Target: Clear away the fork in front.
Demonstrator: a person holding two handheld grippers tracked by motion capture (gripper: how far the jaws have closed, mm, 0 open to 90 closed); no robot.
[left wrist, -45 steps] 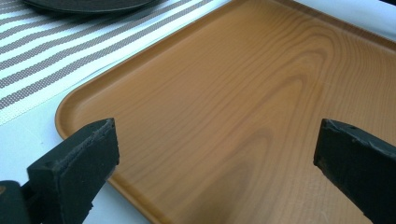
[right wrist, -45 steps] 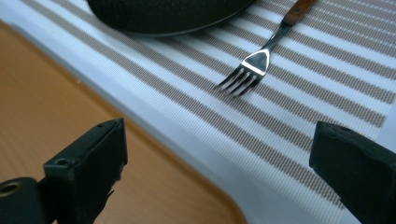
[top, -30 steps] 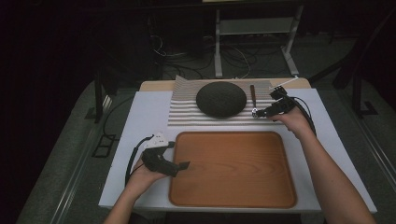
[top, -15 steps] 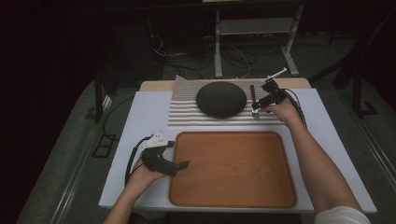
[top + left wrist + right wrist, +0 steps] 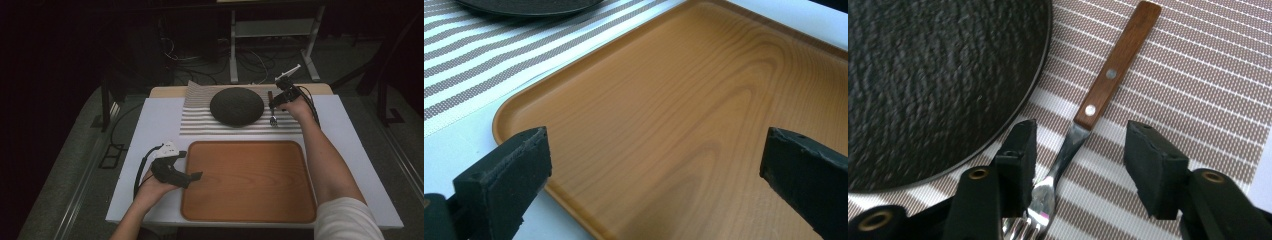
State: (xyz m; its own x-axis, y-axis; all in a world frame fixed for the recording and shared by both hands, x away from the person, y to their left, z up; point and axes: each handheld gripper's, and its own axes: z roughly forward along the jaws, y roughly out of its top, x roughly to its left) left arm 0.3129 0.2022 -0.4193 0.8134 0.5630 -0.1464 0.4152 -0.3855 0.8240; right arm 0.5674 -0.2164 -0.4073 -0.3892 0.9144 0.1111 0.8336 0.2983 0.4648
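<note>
Nearest the camera, the left gripper (image 5: 192, 176) rests at the lower left of the high view, over the left edge of the tray (image 5: 250, 215); its jaws stand wide apart with nothing between them, and the tray is bare. Beyond the tray lies the striped mat (image 5: 200, 122), carrying the dark plate (image 5: 236, 106) in the upper middle of the frame. Just right of the plate, the fork (image 5: 1098, 95) lies flat on the mat, wooden handle pointing away, tines toward the gripper. The right gripper (image 5: 1080, 160) is lowered over the fork's neck, jaws open and straddling it without closing. Judgement: the pick-up is at the approach stage; grasping, lifting and placing the fork all remain to be done.
</note>
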